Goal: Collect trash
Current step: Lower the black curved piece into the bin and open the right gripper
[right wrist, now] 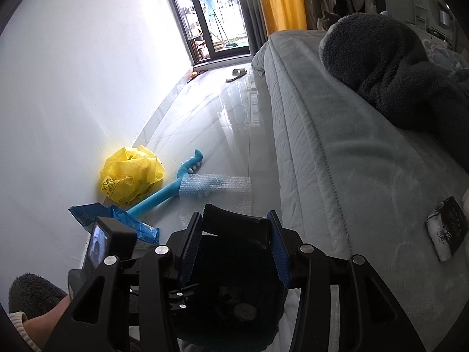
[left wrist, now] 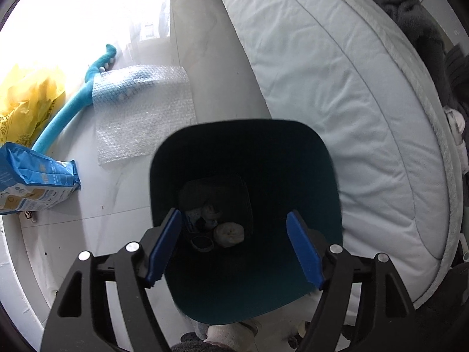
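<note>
- One dark teal bin [left wrist: 246, 158], with several scraps of rubbish in the bottom; exact number cannot be told
- One yellow plastic bag [right wrist: 132, 173]
- One blue packet [left wrist: 32, 179]
- One sheet of bubble wrap [left wrist: 143, 111]
- One blue toy guitar [right wrist: 164, 193]
- One slipper [right wrist: 236, 74]
- One bed [right wrist: 337, 146]
- One dark blanket [right wrist: 390, 67]
- One small black-and-white pouch [right wrist: 447, 228]

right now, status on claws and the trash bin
Left claw open over the bin, nothing between its fingers. Right claw shut on the bin rim. Bubble wrap, blue packet, yellow bag on floor.
</note>
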Demonstrator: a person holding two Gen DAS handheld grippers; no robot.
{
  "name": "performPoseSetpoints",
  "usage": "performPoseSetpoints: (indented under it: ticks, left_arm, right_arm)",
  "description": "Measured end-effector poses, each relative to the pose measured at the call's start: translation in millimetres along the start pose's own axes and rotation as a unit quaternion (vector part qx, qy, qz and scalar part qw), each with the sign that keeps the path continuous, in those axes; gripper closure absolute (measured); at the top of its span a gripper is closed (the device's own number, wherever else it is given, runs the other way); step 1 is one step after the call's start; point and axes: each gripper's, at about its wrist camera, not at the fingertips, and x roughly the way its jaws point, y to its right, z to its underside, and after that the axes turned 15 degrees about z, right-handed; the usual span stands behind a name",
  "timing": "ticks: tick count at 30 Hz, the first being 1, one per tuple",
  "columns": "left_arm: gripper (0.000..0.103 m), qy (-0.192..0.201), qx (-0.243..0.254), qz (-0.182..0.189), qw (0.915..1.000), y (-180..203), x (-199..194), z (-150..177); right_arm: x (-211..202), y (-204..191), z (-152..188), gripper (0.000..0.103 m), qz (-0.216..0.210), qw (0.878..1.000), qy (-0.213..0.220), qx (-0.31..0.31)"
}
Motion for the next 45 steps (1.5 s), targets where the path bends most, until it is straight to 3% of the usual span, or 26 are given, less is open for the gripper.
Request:
performPoseSetpoints:
  ticks: [17,23,38,45]
  left_arm:
    - [0.03,0.142,0.043,0.01,0.9889,-9.2,-81.9,-9.7]
    - [0.037,0.166,0.061,0.02,0.984,-6.5,-102.3,-8.9]
    - [0.039,0.197,0.137,0.011,0.9707,9.9,-135.8,4.0]
    - [0.039,0.215,0.151,0.007,0.9649,14.2,-147.6,6.7]
  right_arm:
    - [75.3,-24.6,30.1,0.057,-0.016,0.994,-0.111,0.013]
    - [97.9,-38.7,43.1,0.057,-0.011,0.99,-0.141,-0.003]
    - [133.7,-71.6,68.5,0.056,0.008,0.978,-0.202,-0.054]
    - [137.8,-75.9,75.2,0.048,0.019,0.974,-0.215,-0.074]
